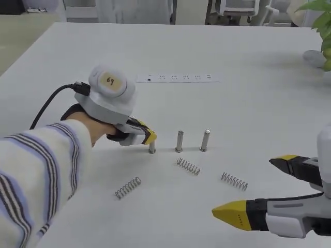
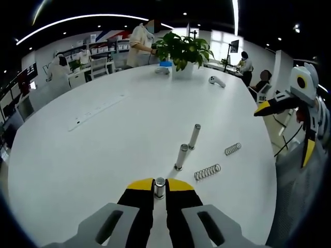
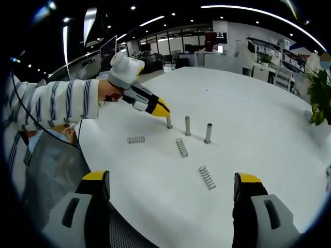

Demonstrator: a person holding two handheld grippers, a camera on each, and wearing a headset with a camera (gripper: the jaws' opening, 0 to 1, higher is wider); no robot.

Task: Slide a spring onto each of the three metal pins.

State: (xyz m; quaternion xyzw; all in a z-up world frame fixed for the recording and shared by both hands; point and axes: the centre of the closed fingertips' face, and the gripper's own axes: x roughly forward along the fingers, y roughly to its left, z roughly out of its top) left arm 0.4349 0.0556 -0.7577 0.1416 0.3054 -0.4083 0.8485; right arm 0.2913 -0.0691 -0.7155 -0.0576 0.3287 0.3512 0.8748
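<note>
Pin [image 2: 160, 189] in left gripper [image 2: 160, 184], table [image 2: 93, 155] edges distant

A broad white counter [image 1: 248, 62] stands in an open-plan office, with a long white socket strip [image 1: 174, 78] set flat near its far edge. A leafy potted plant [image 2: 182, 50] stands at the far right corner. Office chairs [image 1: 235, 10] sit beyond the far edge, on a pale floor [image 1: 20, 36]. The dark ceiling carries long light strips [image 2: 235, 10] and small spotlights. Desks and shelving [image 2: 88, 57] line the walls.
</note>
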